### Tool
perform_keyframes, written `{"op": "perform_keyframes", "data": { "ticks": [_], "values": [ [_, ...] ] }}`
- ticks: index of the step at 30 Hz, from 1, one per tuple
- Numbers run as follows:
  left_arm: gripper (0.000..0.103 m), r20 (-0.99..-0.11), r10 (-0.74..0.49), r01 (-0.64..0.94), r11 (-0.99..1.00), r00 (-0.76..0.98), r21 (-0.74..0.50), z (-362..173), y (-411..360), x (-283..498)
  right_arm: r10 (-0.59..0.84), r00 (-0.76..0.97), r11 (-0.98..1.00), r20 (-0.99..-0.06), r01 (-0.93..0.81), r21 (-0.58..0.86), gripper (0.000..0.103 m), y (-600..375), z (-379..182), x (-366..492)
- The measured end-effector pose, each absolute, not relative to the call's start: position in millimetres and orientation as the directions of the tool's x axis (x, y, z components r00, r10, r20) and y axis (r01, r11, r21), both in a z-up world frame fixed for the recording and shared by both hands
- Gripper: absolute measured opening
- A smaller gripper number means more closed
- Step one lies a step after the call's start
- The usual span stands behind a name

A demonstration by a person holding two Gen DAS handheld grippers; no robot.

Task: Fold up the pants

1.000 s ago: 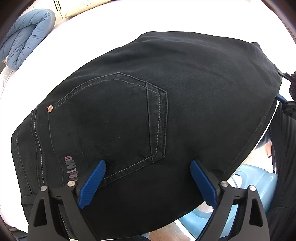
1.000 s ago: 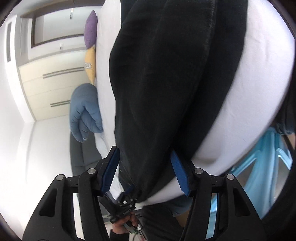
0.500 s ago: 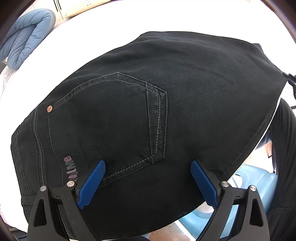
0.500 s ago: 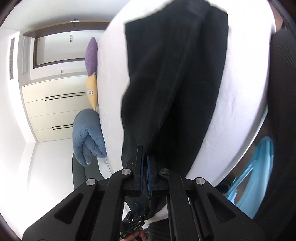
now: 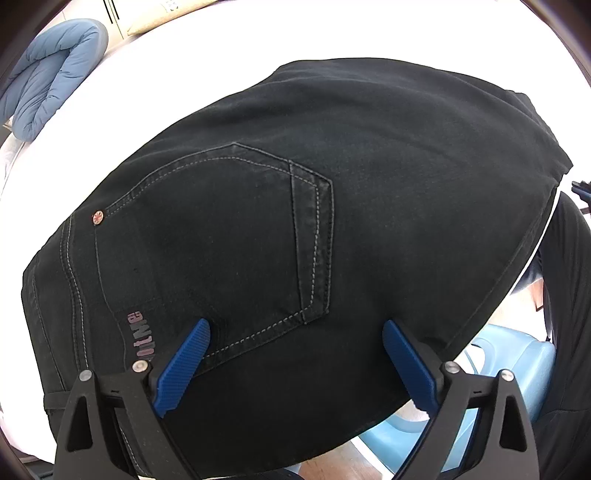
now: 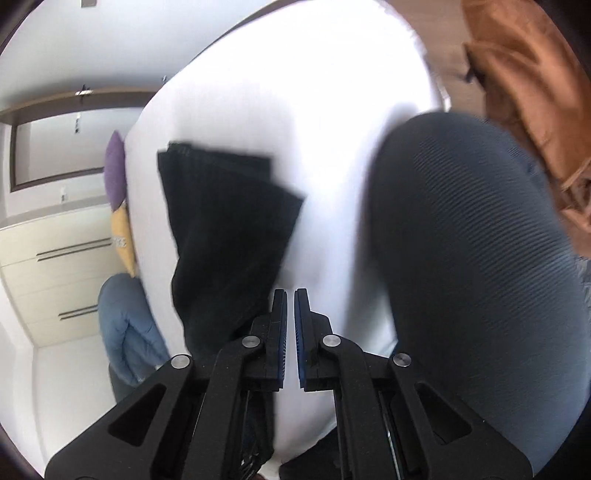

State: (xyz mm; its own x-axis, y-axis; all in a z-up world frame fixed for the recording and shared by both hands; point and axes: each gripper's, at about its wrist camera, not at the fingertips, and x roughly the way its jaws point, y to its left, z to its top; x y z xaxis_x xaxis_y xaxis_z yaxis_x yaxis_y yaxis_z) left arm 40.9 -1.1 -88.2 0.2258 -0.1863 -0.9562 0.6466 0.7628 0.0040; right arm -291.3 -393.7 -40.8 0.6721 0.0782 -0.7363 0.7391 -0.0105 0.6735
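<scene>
White bedding fills the background, a bed (image 5: 332, 33) that carries the black pants (image 5: 332, 221) across its near edge. My right hand-held gripper (image 6: 290, 328) has its blue pads pressed almost together with only bare sheet showing through the slit; a second ago they stood spread on either side of the leg fabric, then they snapped shut. It has since swung away and up, so the pant legs (image 6: 225, 229) now lie to its left, stretching toward the far hems, and I cannot see any cloth caught between the pads. That suggests the pinch missed or slipped, and I judge the leg-over fold has not begun. My left hand-held gripper (image 5: 295, 354) has not moved: its jaws stay spread wide above the seat, hovering over the back pocket (image 5: 229, 240) without touching it. Beyond, a blue duvet (image 5: 48, 70) sits rolled at the far left, and a wardrobe (image 6: 55, 266) stands past the bed.
</scene>
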Motion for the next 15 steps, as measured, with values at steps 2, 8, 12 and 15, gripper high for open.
{"op": "perform_keyframes", "data": {
  "ticks": [2, 8, 12, 15],
  "values": [
    [0.097, -0.959, -0.178, 0.648, 0.761, 0.222, 0.009, -88.5, -3.2, 42.4, 0.034, 0.683, 0.040, -0.730, 0.729, 0.684, 0.004, -403.3, -23.4, -297.0],
    [0.098, -0.967, -0.149, 0.650, 0.760, 0.207, 0.022, -86.6, -10.1, 46.6, 0.295, 0.750, 0.354, -0.592, 0.489, 0.797, 0.004, -385.7, 19.2, -199.6],
    [0.098, -0.969, -0.136, 0.641, 0.767, 0.207, 0.029, -85.2, -15.0, 46.6, 0.437, 0.715, 0.403, -0.545, 0.386, 0.830, 0.004, -378.4, 7.7, -130.8],
    [0.098, -0.970, -0.133, 0.638, 0.769, 0.205, 0.029, -84.9, -17.7, 46.8, 0.562, 0.610, 0.408, -0.559, 0.383, 0.829, 0.004, -375.1, -25.1, -81.0]
  ]
}}
